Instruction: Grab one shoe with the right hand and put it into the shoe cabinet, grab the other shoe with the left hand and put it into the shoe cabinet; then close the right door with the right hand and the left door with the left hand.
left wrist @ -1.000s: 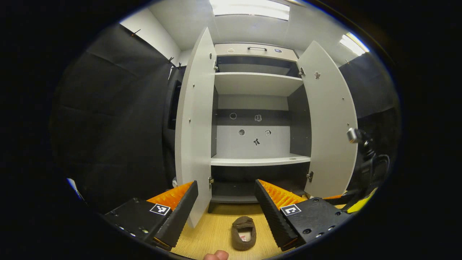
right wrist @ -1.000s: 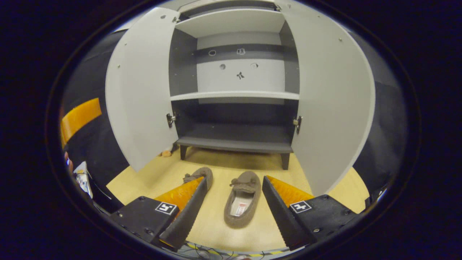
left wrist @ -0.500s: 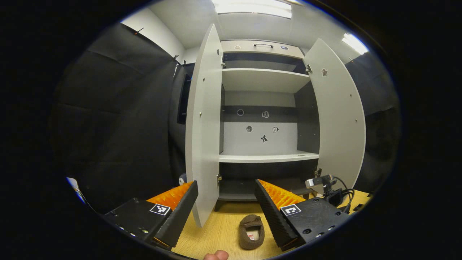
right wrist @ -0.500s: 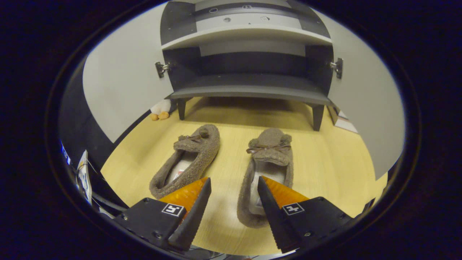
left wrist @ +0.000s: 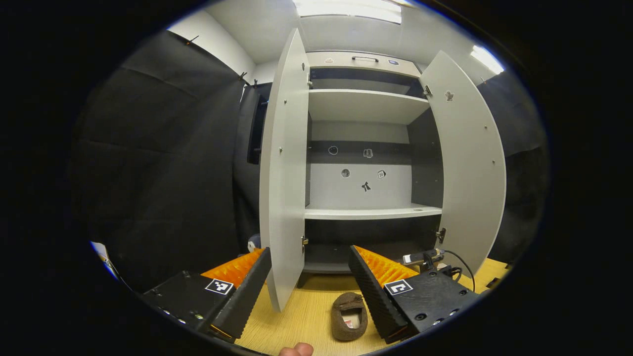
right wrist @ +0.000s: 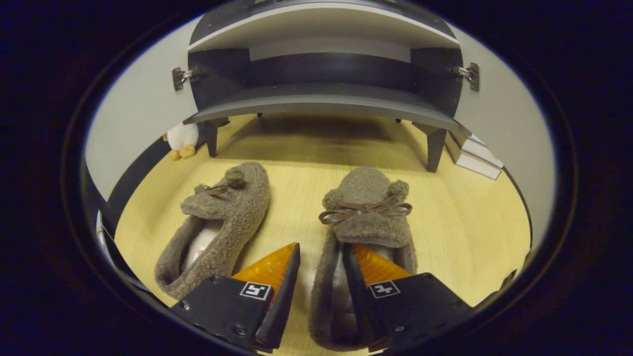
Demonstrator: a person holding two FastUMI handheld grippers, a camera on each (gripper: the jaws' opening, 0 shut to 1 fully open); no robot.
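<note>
- Wood-grain flooring [right wrist: 460,222] is serving as the open staging surface in front of the cabinet, so both slippers are lying within easy reach of the grippers.
- Shoe cabinet [left wrist: 363,106] is standing with its left door [left wrist: 284,168] and right door [left wrist: 472,163] both swung wide, leaving the shelves exposed; judged purpose: clear entry for the shoes before any closing.
- Dark bottom shelf [right wrist: 321,101] is sitting just beyond the slippers, raised on short legs, a likely nearest landing place.
- Right slipper [right wrist: 363,232], bow-topped and toe toward the cabinet, is lying between the fingers of the right gripper [right wrist: 320,259]; one finger is reaching into its opening and the other is running outside its side wall, the jaws narrowed around that wall, though firm pressure cannot be confirmed.
- Left slipper [right wrist: 217,222] is lying beside it, apart and angled, untouched.
- Left gripper [left wrist: 309,269] is hovering high with jaws released and empty, apparently waiting its turn above a slipper [left wrist: 350,316].
- Plush toy [right wrist: 182,141] is resting by a cabinet leg.
</note>
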